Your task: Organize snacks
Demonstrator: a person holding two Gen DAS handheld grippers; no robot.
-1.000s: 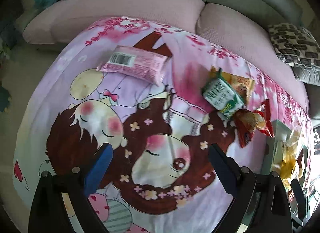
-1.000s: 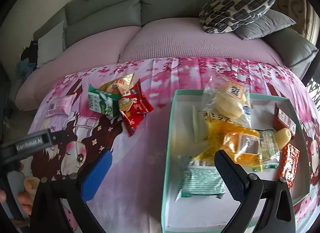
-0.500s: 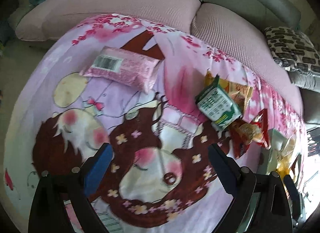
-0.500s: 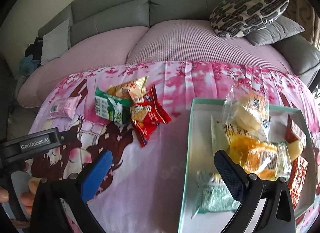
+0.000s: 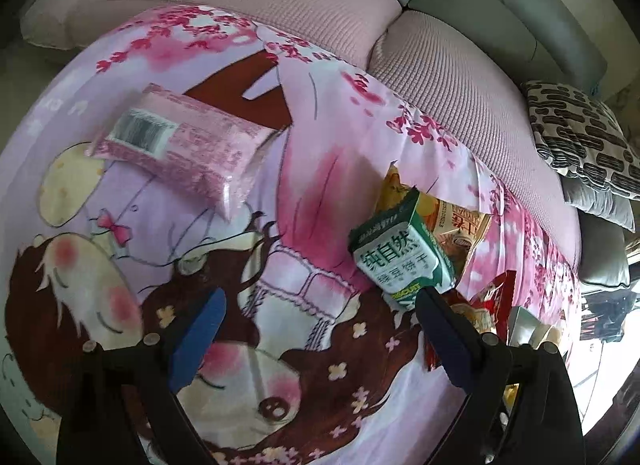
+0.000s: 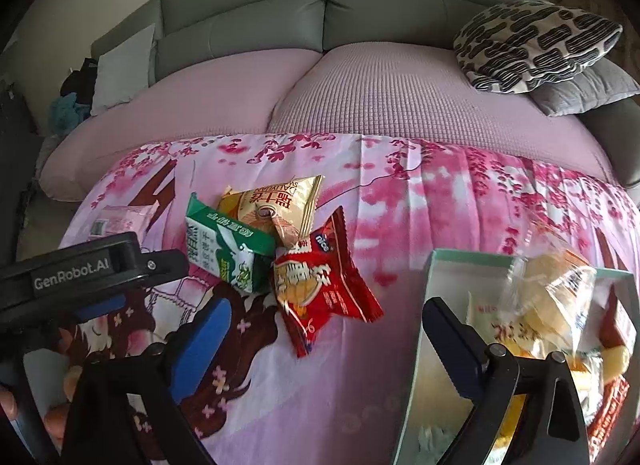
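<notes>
Leftmost on the cartoon-print blanket (image 5: 280,193) lies a pink packet (image 5: 180,145), barcode side up, well apart from the other snacks; in the right wrist view it shows only as a pale sliver behind the left gripper's body. Nearer the camera, the left gripper (image 5: 318,305) hovers over the blanket with its jaws spread wide and nothing between them; its right finger tip sits just beside the lower corner of a green-and-white packet (image 5: 400,257).

Further right comes the small heap. That green-and-white packet (image 6: 228,249) leans on a yellow-gold packet (image 6: 276,201), which peeks out from behind it, and a red packet (image 6: 324,289) lies against both, its lower end pointing toward the right gripper (image 6: 326,315). This gripper is likewise wide open and empty, held above the blanket with the red packet between and just beyond its fingertips.

At the far right stands a box (image 6: 424,329) with a mint-green rim, its left wall just behind the right gripper's right finger. Inside it, a clear bag of pale buns (image 6: 552,289) sits on top of other wrappers in yellow, white and red, which are too crowded to tell apart. Behind everything runs a grey sofa (image 6: 320,17) with pink seat covers and a black-and-white patterned cushion (image 6: 536,45) at its right end.
</notes>
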